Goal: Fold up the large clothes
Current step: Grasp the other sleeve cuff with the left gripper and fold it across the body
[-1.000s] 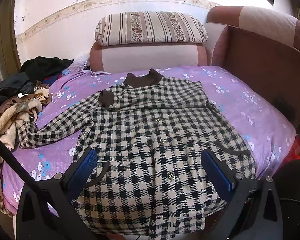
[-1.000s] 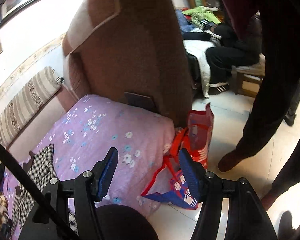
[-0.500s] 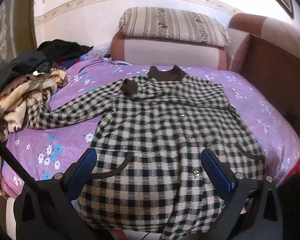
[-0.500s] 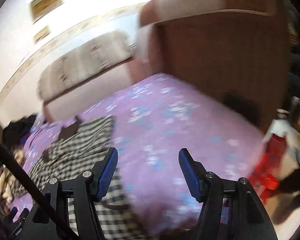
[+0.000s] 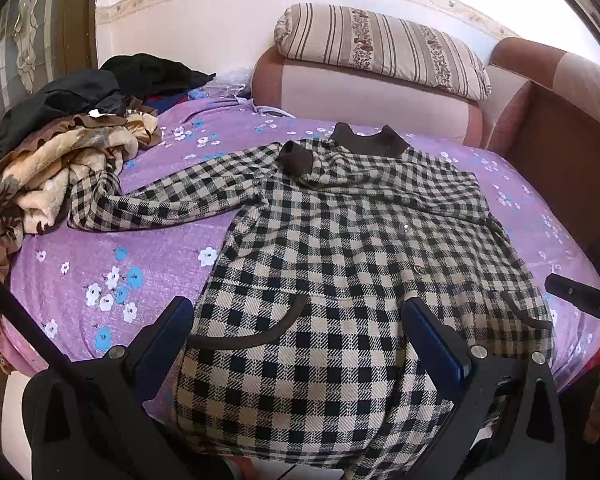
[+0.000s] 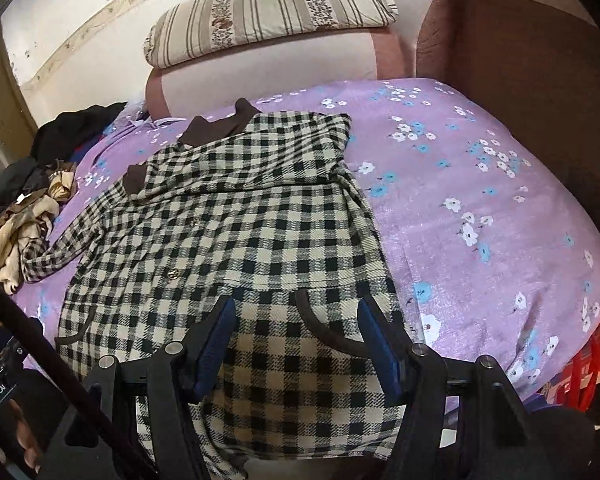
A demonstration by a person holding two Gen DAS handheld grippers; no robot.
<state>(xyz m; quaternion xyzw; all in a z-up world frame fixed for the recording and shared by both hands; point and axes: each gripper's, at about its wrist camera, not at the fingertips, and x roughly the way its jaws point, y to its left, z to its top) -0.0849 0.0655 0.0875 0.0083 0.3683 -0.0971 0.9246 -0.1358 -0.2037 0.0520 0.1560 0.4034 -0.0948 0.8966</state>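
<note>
Checked black-and-cream coat (image 5: 340,264), spread front-up on the purple flowered bed (image 5: 140,252) for folding, one sleeve already laid across its chest, hem lying just ahead of and between both released jaws, left gripper (image 5: 296,332) and right gripper (image 6: 296,336) empty above its pockets; clothes heap (image 5: 60,160) far left.

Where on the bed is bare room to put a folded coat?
Bare sheet lies between the coat and the brown sofa arm. A smaller patch sits below the spread sleeve. The clothes pile crowds the far left.
</note>
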